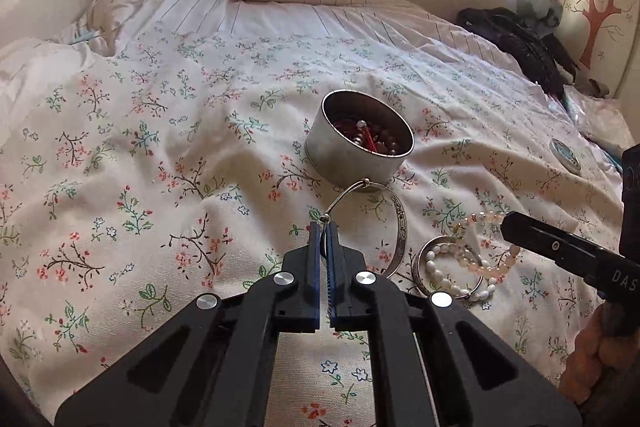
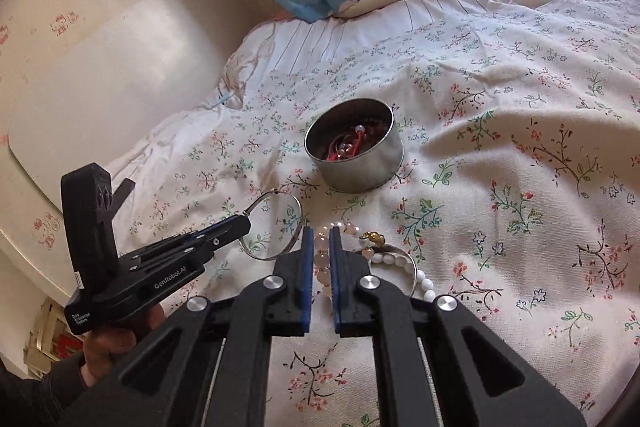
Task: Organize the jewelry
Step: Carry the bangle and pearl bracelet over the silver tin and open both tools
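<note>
The left claw (image 1: 324,227) is clenched on a thin silver bangle (image 2: 280,223), pinching its rim so the hoop tilts up off the bed (image 1: 160,147). The right claw (image 2: 319,233) grips a pink bead bracelet (image 2: 322,263) between its blue pads, apparently to separate it from the pearl bracelet (image 1: 448,267) and wide silver cuff (image 1: 424,259) touching it. Just beyond, mid-bed, stands an open tin (image 1: 360,139) already holding red beads, the likely destination. Its lid (image 1: 565,154) lies toward the bed's right edge.

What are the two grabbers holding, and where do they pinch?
Left gripper pinches the silver bangle at its thin wire end. Right gripper pinches the pink bead bracelet on its beads.
</note>
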`<state>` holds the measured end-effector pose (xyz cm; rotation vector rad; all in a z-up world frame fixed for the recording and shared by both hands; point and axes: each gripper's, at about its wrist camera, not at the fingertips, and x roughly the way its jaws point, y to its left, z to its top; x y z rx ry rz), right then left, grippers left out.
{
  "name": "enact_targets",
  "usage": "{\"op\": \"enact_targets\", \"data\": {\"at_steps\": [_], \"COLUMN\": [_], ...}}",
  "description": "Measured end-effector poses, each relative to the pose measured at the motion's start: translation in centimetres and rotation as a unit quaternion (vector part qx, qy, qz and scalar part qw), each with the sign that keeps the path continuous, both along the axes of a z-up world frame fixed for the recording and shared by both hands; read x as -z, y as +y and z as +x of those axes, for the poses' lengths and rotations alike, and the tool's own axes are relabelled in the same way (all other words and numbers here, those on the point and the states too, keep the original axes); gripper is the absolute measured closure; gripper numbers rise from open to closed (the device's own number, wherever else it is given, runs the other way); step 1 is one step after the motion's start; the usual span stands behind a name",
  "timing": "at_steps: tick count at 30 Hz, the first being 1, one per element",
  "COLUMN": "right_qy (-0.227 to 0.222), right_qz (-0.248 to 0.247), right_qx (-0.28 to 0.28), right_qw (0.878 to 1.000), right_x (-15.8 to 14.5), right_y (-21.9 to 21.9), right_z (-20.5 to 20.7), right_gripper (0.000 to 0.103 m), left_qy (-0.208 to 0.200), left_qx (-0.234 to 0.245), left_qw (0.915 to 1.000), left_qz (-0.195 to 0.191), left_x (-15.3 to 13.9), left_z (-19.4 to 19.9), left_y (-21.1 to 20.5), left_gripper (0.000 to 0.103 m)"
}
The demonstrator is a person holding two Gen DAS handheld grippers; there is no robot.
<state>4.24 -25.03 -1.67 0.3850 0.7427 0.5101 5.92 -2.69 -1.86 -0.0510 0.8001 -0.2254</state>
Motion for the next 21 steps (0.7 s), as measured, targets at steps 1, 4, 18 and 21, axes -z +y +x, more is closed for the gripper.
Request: {"op": "enact_targets", "data": {"at_steps": [1, 4, 18, 21], "right_qy": [-0.005, -0.025, -0.074, -0.082], "right_qz": [0.007, 0.021, 0.057, 0.059], "right_qx": [0.001, 0.001, -0.004, -0.005], "right_qw": [1.000, 0.999, 0.996, 0.995], "right_x": [-0.2, -1.0, -2.8, -3.0], "right_y": [-0.2, -0.3, -0.8, -0.8], "right_z": [-0.1, -0.5, -1.5, -1.5], "right_gripper": [0.094, 0.095, 0.094, 0.095], "left_qy": [-0.004, -0.013, -0.064, -0.073], "left_qx": [-0.002, -0.004, -0.007, -0.009], "left_qw": [1.0000, 0.9998, 0.9965, 0.9960], "left_qz": [0.000, 0.011, 0.053, 0.050], "left_x": [-0.2, -0.5, -2.0, -2.4], "left_z": [-0.1, -0.3, -1.6, -1.7], "left_y": [0.0, -0.3, -1.6, -1.6], "left_gripper": [0.100, 0.100, 0.100, 0.100]}}
